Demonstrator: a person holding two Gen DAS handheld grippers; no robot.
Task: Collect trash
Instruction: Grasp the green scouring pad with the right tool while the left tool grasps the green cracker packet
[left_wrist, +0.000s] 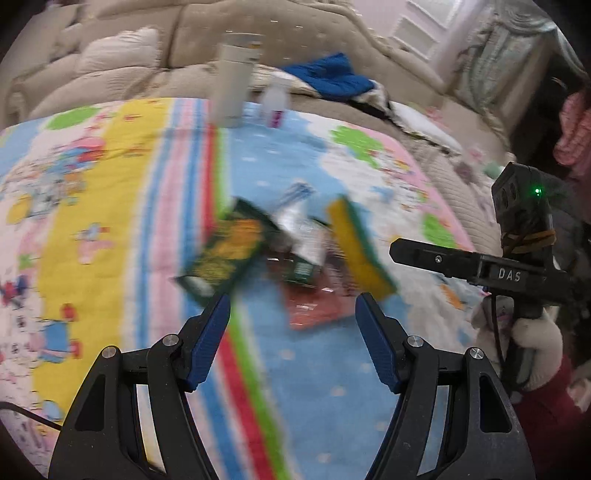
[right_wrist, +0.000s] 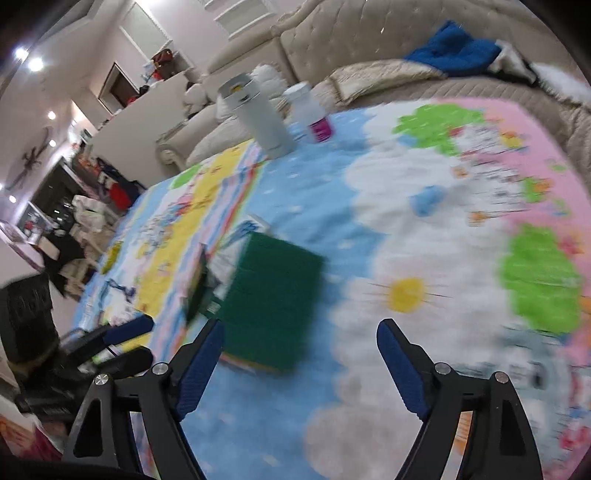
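Now I am bringing my left hand-held gripper (left_wrist: 292, 308), jaws wide and empty, toward the blurred heap of green, red and silver wrappers (left_wrist: 280, 251) lying on the colourful cartoon play mat (left_wrist: 110, 221), aiming low at one flat edge; my right hand-held gripper (right_wrist: 300, 341) is hovering wide beside the green-topped scouring sponge (right_wrist: 273, 299).

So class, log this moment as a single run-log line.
left gripper: open, empty | right gripper: open, empty | trash pile: on mat, untouched | green-yellow sponge: in pile | stage: approach
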